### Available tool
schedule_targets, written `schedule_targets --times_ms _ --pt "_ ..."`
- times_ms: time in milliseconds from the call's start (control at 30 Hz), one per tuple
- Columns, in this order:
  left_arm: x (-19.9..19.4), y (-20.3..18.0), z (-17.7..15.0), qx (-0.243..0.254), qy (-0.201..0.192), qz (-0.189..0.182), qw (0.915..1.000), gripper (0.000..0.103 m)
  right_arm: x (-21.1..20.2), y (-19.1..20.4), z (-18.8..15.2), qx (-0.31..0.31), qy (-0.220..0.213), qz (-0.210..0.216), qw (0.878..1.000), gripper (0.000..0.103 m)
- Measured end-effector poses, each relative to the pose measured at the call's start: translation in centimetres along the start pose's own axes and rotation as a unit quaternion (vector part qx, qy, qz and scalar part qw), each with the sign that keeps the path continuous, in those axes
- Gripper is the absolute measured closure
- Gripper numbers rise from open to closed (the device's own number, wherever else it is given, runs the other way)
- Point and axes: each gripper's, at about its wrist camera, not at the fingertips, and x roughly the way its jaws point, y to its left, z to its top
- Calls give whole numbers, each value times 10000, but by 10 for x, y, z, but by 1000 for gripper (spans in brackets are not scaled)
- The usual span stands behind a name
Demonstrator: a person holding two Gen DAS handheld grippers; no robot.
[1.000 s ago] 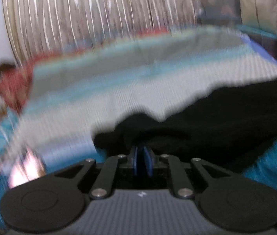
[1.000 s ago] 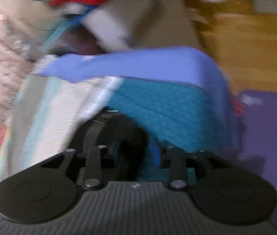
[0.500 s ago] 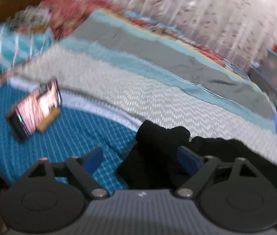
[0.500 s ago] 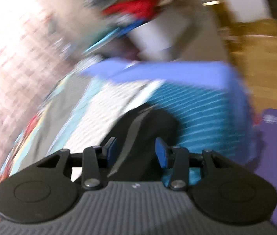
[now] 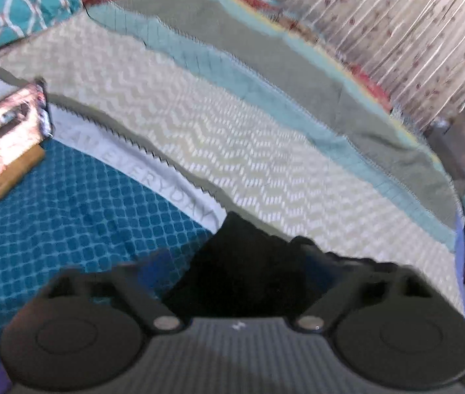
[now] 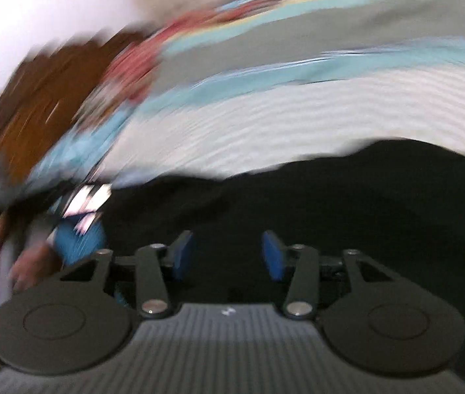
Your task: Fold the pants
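The black pants [image 5: 248,272] lie bunched on the near side of the striped quilt [image 5: 232,138], and both the left gripper [image 5: 232,272] and right gripper [image 6: 227,254] are wide open holding nothing, so grab one edge flat first.

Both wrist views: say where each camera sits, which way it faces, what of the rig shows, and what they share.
Left wrist: sits on the left gripper, looking forward along its open fingers over the black pants and across the patchwork bedspread toward the curtain; a phone lies at left.
Right wrist: sits on the right gripper, looking over its open blue pads low across the pants, heavily blurred.
Shared: the pants and the bedspread.
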Motion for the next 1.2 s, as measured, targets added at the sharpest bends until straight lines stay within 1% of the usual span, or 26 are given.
schedule_targets --times_ms 33,67,100,133,167,200,233,300,333,400,433,467,500,533,600,633,667,733,833,867,900,933,967,1033,1133,1200 --pt "9 -2 1 79 127 -12 9999 82 17 8 8 -215 98 53 9997 24" --pt "12 -4 2 96 155 -20 9998 89 34 22 8 -480 232 90 9985 22" --pt "10 -4 3 43 77 -124 9999 91 52 29 12 -693 361 27 9969 24" --pt "0 -5 3 6 -126 -359 9993 91 69 37 13 -900 510 -73 9946 36" --pt "-17 -6 3 39 -409 -623 9972 92 82 38 15 -1035 654 -126 9924 73" --pt "-34 -8 1 133 -663 -793 9946 92 90 39 17 -1057 796 -153 9911 85" --pt "-53 -7 -4 279 -915 -931 9911 92 88 32 19 -965 778 -85 9923 86" --pt "-76 -1 -22 511 -1196 -934 9871 92 73 28 18 -961 750 258 9922 86" --pt "-80 4 -34 664 -1182 -826 9873 89 70 29 15 -1020 850 354 9905 86" --pt "-71 9 -61 1190 -735 -399 9894 77 71 29 1 -1090 1203 386 9860 82" --pt "-63 12 -72 1471 -458 -124 9880 64 75 26 -8 -1086 1371 284 9842 81" --pt "-57 17 -80 1644 -247 121 9860 56 79 22 -15 -1048 1472 208 9833 80" --pt "-56 23 -82 1641 -204 219 9860 54 78 19 -20 -975 1471 205 9841 79" --pt "-59 32 -78 1492 -254 212 9883 49 75 17 -21 -863 1400 226 9861 77" --pt "-69 47 -61 1069 -509 44 9930 34 63 18 -20 -662 1243 295 9896 64" --pt "-71 52 -49 853 -691 -75 9939 18 56 18 -20 -588 1134 333 9912 56" --pt "-70 55 -39 750 -790 -198 9939 3 51 18 -21 -544 1056 337 9923 54" --pt "-51 56 -21 677 -676 -500 9942 0 42 21 -27 -469 1009 279 9934 54" --pt "3 53 -11 635 106 -830 9945 0 34 11 -28 -179 888 147 9958 54" --pt "20 51 -12 625 336 -876 9936 6 32 7 -29 -63 828 77 9965 54" --pt "36 48 -17 646 561 -895 9923 17 31 2 -29 55 791 20 9968 54" --pt "47 43 -22 770 640 -708 9924 53 33 -1 -28 190 788 -30 9967 54" --pt "50 35 -29 1001 560 -456 9924 63 37 -5 -27 333 810 -89 9961 56" --pt "36 25 -33 1215 -12 -221 9923 89 50 -11 -26 552 951 -207 9937 65" --pt "2 36 -17 791 -886 -43 9929 89 80 -11 -27 731 1132 -340 9903 67" --pt "6 40 -15 714 -889 148 9934 89 96 -9 -25 800 1122 -341 9899 67"
